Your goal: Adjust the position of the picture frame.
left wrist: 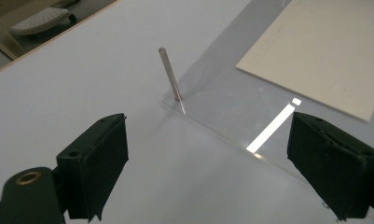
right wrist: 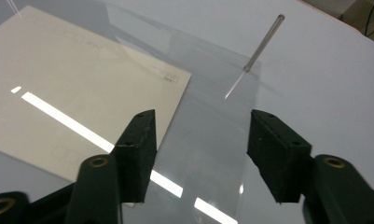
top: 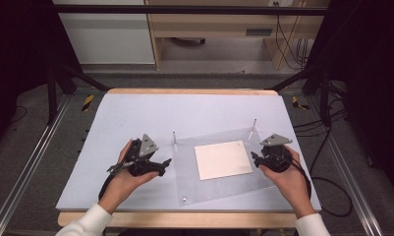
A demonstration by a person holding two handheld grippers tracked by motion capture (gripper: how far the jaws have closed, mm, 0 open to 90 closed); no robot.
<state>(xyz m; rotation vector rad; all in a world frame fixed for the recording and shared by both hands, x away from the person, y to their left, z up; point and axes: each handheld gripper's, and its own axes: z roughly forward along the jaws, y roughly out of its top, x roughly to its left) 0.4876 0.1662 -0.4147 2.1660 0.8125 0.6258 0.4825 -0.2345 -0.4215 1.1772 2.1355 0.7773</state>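
Both grippers hover at the sheet's ends, the left gripper (left wrist: 212, 163) with its jaws spread wide and empty, the right gripper (right wrist: 201, 154) half spread and empty too, so the judgement is to come in level and catch each edge squarely. Just ahead of the jaws lies the clear acrylic sheet (top: 219, 184), flat and glossy over a cream paper card (top: 223, 159), with a thin metal pin (left wrist: 169, 74) upright at each far corner.
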